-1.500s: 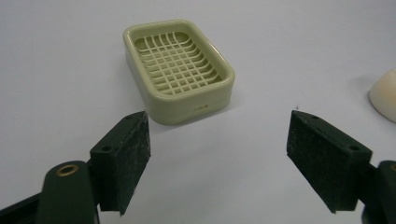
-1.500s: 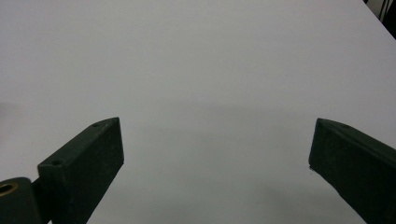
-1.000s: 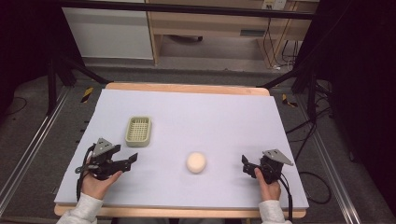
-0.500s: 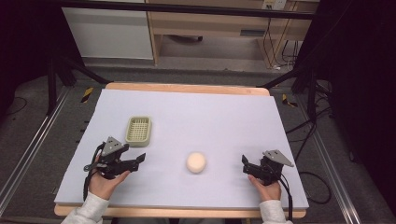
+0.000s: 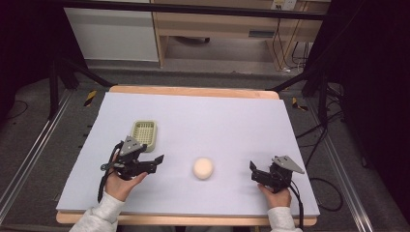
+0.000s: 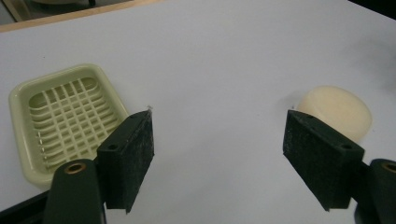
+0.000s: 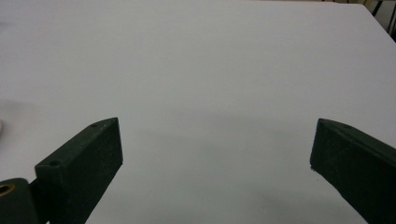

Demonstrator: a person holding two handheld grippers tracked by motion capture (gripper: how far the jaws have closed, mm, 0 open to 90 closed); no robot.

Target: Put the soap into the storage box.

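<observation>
Soap bar, round, cream, lying flat mid-surface right of the green soap dish, looks light, rigid and probably slick, so grip across its curved sides; left gripper fingers spread and empty nearby, right gripper likewise spread.

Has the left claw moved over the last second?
Yes. In the high view the left claw has shifted right, toward the round soap, and now sits just below the green dish, which has stayed put.
</observation>
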